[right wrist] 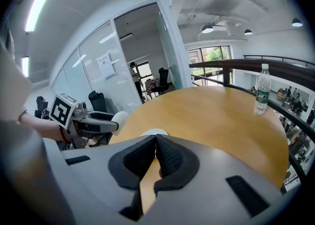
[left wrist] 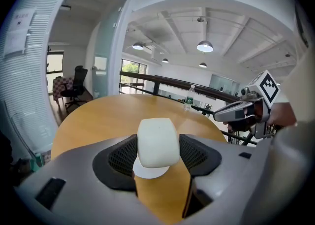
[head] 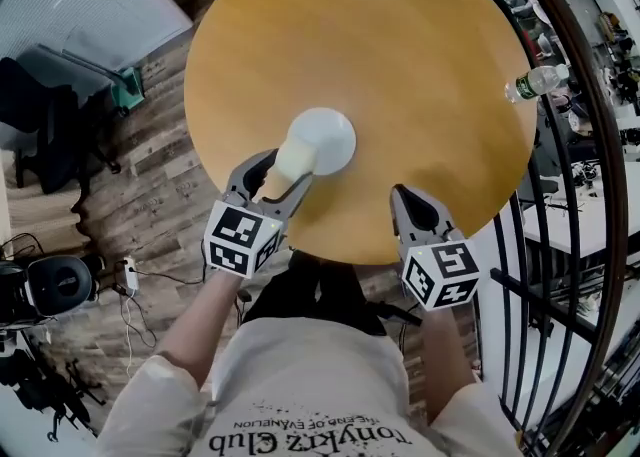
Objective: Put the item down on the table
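Observation:
My left gripper [head: 287, 171] is shut on a cream-white rounded block [head: 296, 158], held above the near part of the round wooden table [head: 400, 55]. In the left gripper view the block [left wrist: 157, 141] fills the gap between the jaws of the left gripper [left wrist: 157, 146], above a white disc [left wrist: 150, 172]. That white disc [head: 327, 138] lies flat on the table just beyond the block. My right gripper [head: 402, 195] hovers over the table's near edge, shut and holding nothing; its jaws meet in the right gripper view [right wrist: 156, 145].
A clear water bottle [head: 538, 81] stands at the table's right edge, also seen as a bottle [right wrist: 261, 96] in the right gripper view. A dark curved railing [head: 590, 145] runs close along the right. Office chairs [head: 50, 125] stand on the wooden floor at left.

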Available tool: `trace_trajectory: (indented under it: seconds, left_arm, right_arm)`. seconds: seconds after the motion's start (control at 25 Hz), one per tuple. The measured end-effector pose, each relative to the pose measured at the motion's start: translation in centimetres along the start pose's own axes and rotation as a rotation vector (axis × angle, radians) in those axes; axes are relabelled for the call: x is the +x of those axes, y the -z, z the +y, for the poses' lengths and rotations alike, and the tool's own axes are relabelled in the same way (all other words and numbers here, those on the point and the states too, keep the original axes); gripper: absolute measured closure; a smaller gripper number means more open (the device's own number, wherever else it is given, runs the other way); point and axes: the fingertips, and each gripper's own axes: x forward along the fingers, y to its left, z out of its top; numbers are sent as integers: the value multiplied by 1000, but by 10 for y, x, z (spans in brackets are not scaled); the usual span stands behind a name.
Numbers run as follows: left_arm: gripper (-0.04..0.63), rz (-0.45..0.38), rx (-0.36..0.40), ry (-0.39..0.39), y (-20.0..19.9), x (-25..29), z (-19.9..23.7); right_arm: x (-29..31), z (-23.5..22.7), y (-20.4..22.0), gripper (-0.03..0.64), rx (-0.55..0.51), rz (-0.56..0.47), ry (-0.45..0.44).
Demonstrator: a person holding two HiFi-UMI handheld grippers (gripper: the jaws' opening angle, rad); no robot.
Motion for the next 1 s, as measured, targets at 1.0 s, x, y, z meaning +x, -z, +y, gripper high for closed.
trace_trajectory:
  seconds: [1.0]
  left_arm:
    - [313, 336, 159, 64, 69, 110, 19]
  right_arm:
    - [23, -11, 25, 592, 65, 43, 1]
